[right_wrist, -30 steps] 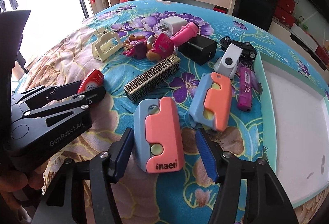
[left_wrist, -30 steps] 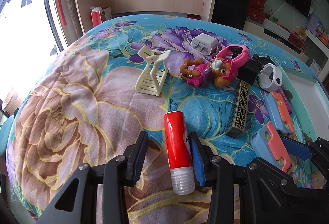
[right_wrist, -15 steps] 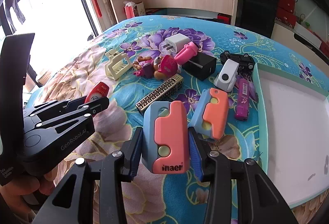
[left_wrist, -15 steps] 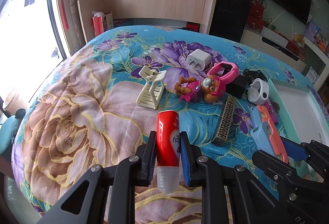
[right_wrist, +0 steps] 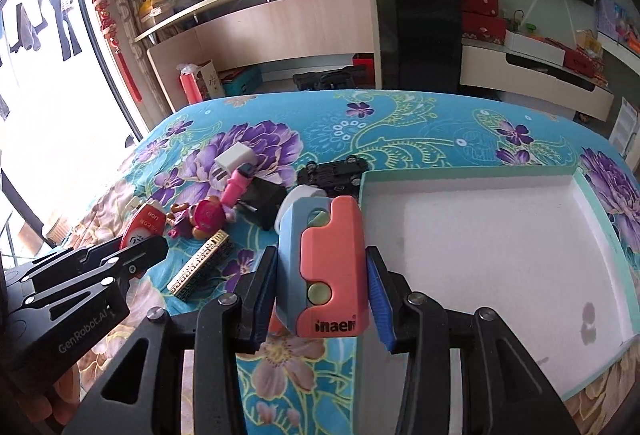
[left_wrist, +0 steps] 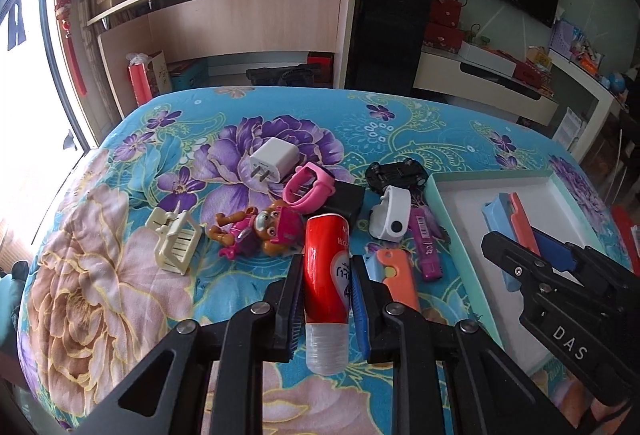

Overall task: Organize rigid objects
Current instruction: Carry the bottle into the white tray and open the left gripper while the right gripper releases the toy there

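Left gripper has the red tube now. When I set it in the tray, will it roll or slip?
The red tube looks round and glossy, so it may roll on the flat white tray. It seems rigid: the left gripper pads don't dent it. Lay it against a wall.

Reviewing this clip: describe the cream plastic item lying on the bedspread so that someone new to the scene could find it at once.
Start at the floral bedspread and find the cluster of small items beside the white tray. At the cluster's window-side edge, left of the pink-clad toy dog, lies the cream hair claw clip. It is the only pale, toothed, open-framed piece, and it touches nothing.
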`<control>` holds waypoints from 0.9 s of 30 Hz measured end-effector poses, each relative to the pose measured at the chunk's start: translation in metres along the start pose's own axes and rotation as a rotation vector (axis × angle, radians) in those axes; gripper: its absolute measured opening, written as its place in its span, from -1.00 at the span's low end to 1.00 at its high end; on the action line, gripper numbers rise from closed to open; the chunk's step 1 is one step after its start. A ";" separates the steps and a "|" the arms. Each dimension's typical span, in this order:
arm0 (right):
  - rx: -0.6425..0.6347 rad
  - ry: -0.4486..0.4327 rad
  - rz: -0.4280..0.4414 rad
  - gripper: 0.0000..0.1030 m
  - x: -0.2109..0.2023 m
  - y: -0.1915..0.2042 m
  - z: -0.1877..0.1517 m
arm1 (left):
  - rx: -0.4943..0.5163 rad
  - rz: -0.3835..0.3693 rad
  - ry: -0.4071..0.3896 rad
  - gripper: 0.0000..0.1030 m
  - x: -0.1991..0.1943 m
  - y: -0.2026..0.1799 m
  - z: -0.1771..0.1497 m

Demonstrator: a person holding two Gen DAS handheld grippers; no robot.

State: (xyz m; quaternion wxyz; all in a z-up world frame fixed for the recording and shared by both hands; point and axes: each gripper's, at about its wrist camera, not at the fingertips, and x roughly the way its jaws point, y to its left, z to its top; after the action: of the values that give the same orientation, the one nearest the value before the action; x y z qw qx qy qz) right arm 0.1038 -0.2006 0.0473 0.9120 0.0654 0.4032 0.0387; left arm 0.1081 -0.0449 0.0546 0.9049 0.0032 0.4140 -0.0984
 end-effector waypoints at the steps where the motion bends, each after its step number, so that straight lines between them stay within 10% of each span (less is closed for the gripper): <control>1: 0.013 -0.008 -0.023 -0.15 -0.001 -0.011 0.001 | 0.014 -0.007 0.006 -0.55 0.002 -0.010 0.002; 12: 0.165 -0.029 -0.203 -0.15 -0.007 -0.112 -0.005 | 0.132 -0.098 0.061 -0.56 0.030 -0.107 0.020; 27: 0.277 0.010 -0.202 -0.15 -0.003 -0.161 -0.015 | 0.189 -0.087 0.089 -0.56 0.053 -0.158 0.024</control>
State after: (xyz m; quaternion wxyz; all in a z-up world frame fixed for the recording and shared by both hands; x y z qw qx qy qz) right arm 0.0933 -0.3585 0.0154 0.8916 0.1492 0.4136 -0.1087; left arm 0.1311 -0.2108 0.0424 0.8763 0.0750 0.4422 -0.1759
